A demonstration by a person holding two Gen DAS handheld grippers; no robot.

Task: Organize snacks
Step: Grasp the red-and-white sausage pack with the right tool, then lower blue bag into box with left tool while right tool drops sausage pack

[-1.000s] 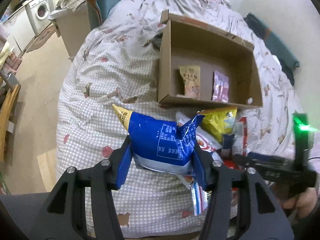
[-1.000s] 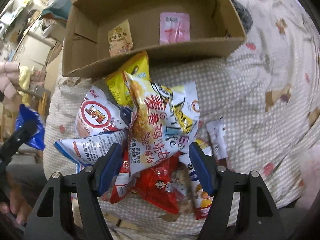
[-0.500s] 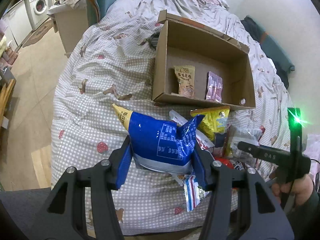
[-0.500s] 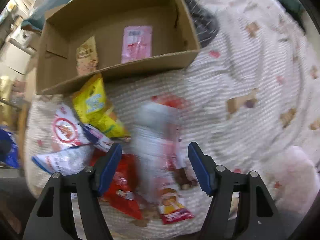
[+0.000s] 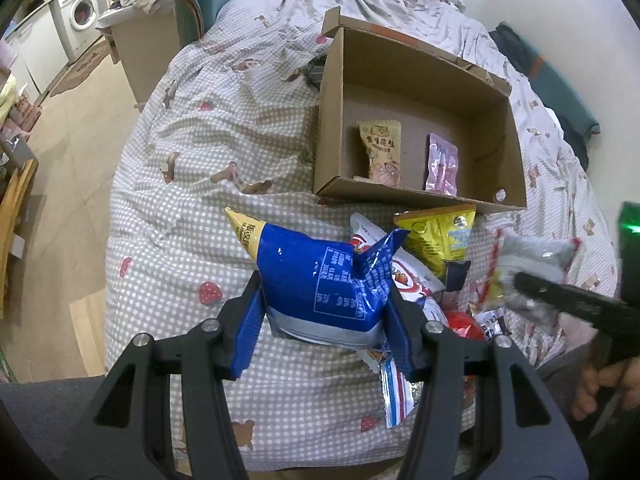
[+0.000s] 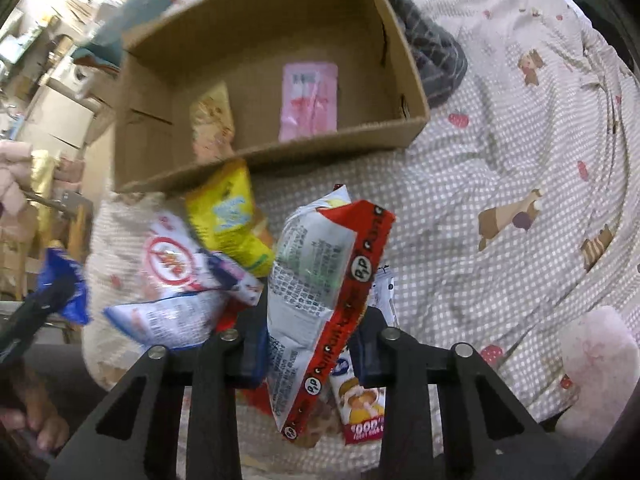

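My left gripper (image 5: 326, 316) is shut on a blue snack bag (image 5: 320, 280) and holds it above the bed, short of the cardboard box (image 5: 420, 196). My right gripper (image 6: 312, 344) is shut on a red-edged silver snack bag (image 6: 316, 276), lifted over the snack pile. The box (image 6: 264, 156) holds a tan peanut packet (image 5: 380, 150) and a pink packet (image 5: 442, 164). A yellow bag (image 5: 438, 238), a white bag with a red circle (image 6: 172, 256) and other packets lie on the bed in front of the box.
The checked bedspread (image 5: 192, 184) covers the bed. A dark striped cloth (image 6: 436, 60) lies beside the box. A washing machine (image 5: 80, 12) and a cabinet (image 5: 148, 48) stand off the bed's left side. Dark clothes (image 5: 560, 92) lie at the far right.
My right gripper let go of the yellow-and-white bag, shifted right and closed on the red-edged silver bag, lifting it. My left gripper kept the blue bag and moved slightly toward the box.
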